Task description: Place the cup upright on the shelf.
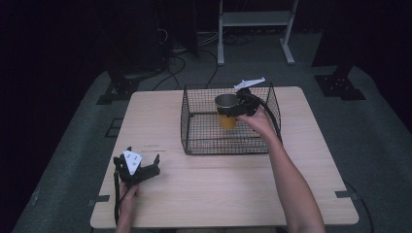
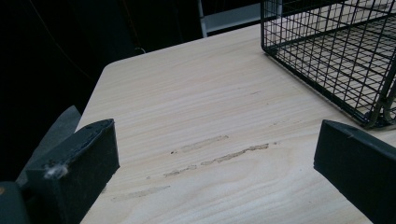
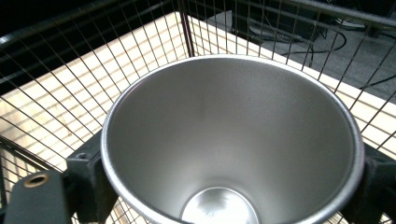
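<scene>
Right gripper (image 1: 239, 106), jaws clamped on either side of a steel-lined orange cup (image 1: 227, 112) just below its rim, holding it upright inside the black wire basket (image 1: 194, 121) at the far middle of the wooden table (image 1: 218, 194). Left gripper (image 1: 137, 165), jaws spread wide apart and holding nothing, low over the table's near left corner, well apart from the basket.

You will find no legible text, label, brand, number or sign on any surface here.
</scene>
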Demonstrator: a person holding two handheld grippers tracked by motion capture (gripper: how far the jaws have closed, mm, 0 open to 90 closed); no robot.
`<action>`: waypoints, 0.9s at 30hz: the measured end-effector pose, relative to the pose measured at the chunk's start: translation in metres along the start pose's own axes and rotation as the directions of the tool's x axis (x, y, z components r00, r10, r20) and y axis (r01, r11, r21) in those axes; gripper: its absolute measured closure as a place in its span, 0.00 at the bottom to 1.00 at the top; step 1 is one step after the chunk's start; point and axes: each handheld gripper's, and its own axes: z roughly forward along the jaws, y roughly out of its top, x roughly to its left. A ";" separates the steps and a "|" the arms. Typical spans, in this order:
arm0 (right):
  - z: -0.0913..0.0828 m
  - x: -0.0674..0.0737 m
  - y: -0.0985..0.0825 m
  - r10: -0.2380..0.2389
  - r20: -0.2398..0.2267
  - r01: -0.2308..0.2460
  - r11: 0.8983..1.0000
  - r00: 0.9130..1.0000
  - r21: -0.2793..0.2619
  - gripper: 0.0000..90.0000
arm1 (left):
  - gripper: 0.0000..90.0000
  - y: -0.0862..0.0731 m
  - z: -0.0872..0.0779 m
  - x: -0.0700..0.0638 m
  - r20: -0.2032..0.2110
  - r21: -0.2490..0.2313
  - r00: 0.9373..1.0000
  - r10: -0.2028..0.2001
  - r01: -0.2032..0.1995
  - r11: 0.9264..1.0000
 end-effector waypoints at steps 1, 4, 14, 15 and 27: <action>0.001 0.000 -0.001 -0.004 0.001 0.004 1.000 1.000 0.002 0.13 | 0.00 0.000 0.000 0.000 -0.001 -0.001 1.000 0.000 0.000 1.000; 0.005 -0.001 -0.003 -0.010 0.002 0.010 1.000 1.000 0.015 0.13 | 0.00 0.000 0.000 0.000 0.000 0.000 1.000 0.002 -0.002 1.000; 0.017 -0.004 -0.006 -0.009 0.007 0.009 0.998 1.000 0.061 0.13 | 0.00 0.000 0.000 0.000 0.001 0.000 1.000 0.002 -0.002 1.000; 0.018 -0.004 -0.006 -0.012 0.010 0.011 0.998 1.000 0.067 0.13 | 0.00 0.000 0.000 0.000 0.001 0.000 1.000 0.002 -0.002 1.000; 0.027 -0.001 -0.010 -0.063 0.030 0.059 0.990 0.998 0.126 0.13 | 0.00 0.000 0.000 0.000 0.001 0.000 1.000 0.001 -0.001 1.000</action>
